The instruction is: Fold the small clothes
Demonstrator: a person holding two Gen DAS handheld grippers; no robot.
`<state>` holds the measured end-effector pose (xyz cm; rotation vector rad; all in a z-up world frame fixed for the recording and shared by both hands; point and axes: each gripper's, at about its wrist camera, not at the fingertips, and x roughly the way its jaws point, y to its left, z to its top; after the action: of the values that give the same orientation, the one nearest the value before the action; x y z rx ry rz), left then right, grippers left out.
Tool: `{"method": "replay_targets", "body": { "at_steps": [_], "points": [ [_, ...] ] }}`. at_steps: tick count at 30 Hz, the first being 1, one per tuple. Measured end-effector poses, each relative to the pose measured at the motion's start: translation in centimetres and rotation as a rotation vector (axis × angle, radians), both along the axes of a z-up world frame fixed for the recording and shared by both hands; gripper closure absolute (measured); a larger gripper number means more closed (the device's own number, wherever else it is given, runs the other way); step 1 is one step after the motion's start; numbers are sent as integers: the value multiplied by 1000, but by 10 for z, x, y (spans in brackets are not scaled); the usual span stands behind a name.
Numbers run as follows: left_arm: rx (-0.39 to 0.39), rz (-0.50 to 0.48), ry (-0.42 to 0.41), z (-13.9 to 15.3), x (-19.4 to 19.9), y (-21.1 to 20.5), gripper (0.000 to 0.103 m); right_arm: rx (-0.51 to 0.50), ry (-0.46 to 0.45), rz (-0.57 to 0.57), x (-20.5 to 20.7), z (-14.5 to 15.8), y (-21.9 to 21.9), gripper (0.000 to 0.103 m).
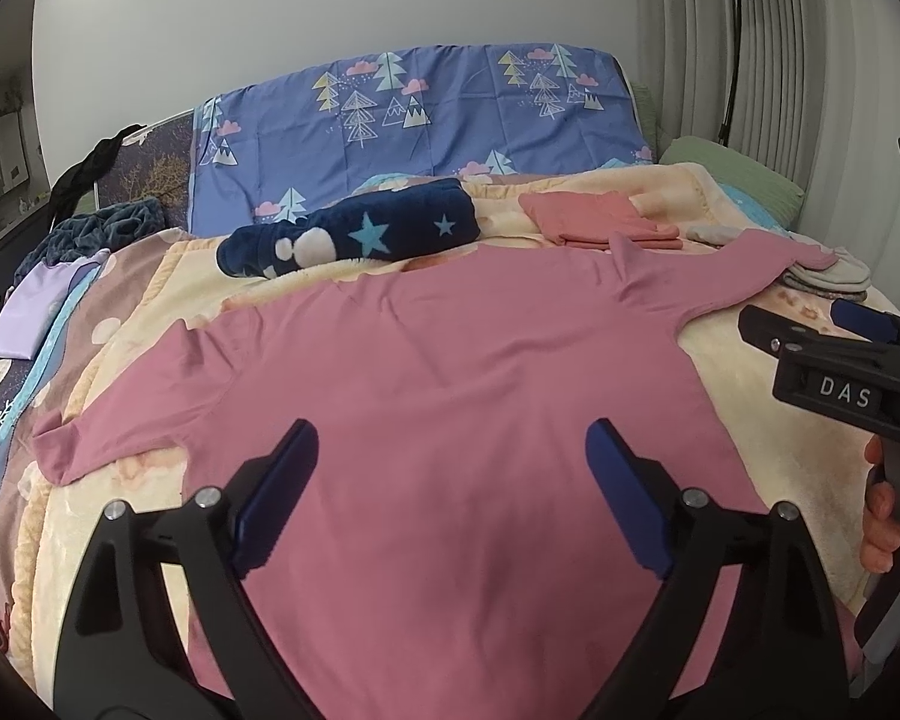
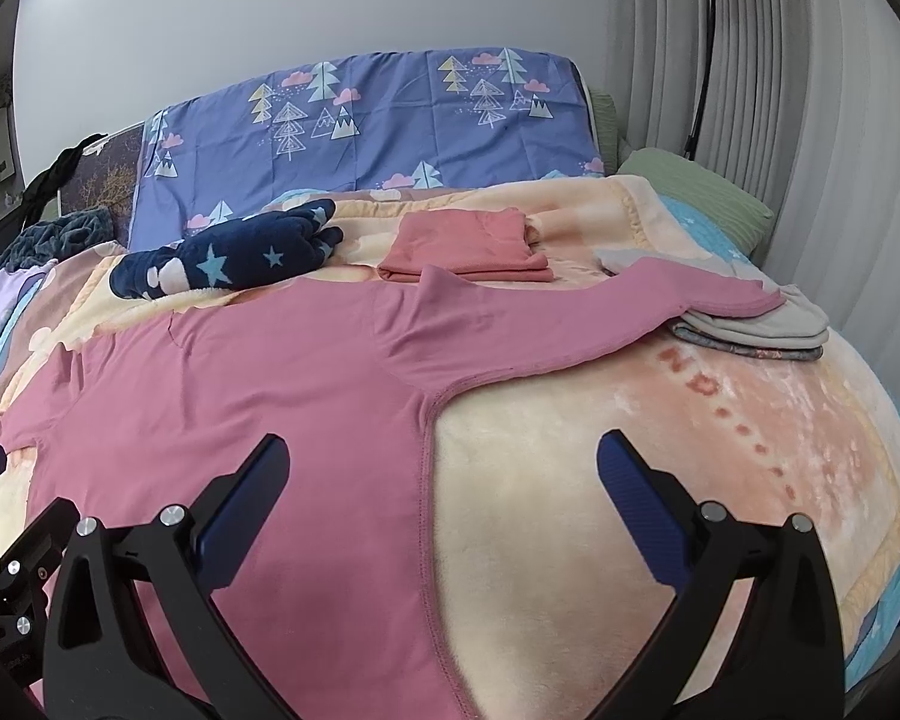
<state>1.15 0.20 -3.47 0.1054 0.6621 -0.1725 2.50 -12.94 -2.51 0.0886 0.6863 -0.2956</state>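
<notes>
Pink cotton-ish top (image 1: 450, 372): long-sleeved, spread flat on the fuzzy blanket (image 2: 600, 480), running out ahead of both sets of fingers, hem nearest them.
Left gripper (image 1: 453, 492): fingers spread wide over the body of the top, nothing between the pads, nothing held.
Right gripper (image 2: 444, 504): also wide open and empty, with the top's side seam (image 2: 426, 480) running up between its fingers and bare blanket under the outer one.
Step in hand: looks like the very start of folding this one, imo.
How I'd do it: pinch one layer-pair at the seam edge near the hem and another up by the armpit, then carry that side over toward the middle, keeping it taut so it lands smooth.
Sleeve (image 2: 660, 300): its cuff lies over a stack of folded greyish pieces (image 2: 756, 330) far beyond the right fingers, so lift it clear rather than drag the pile.
Already folded: a salmon piece (image 2: 468, 246) past the collar.
Hard to see: the hem is cut off below both views, so can't tell if it's straight. The far left cuff is squashed by the lens edge.
</notes>
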Motion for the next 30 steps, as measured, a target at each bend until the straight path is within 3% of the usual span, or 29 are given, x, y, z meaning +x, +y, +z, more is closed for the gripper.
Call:
{"method": "replay_targets", "body": {
  "at_steps": [22, 26, 27, 30],
  "points": [
    [-46, 24, 40, -4, 10, 24, 14, -28, 32, 35, 10, -5, 15, 1],
    [-110, 154, 116, -16, 30, 89, 62, -33, 47, 39, 13, -9, 17, 1],
    [-129, 197, 137, -20, 35, 107, 67, -33, 52, 41, 14, -10, 17, 1],
    [-147, 460, 203, -38, 50, 198, 67, -38, 65, 38, 16, -15, 15, 1]
  ]
}}
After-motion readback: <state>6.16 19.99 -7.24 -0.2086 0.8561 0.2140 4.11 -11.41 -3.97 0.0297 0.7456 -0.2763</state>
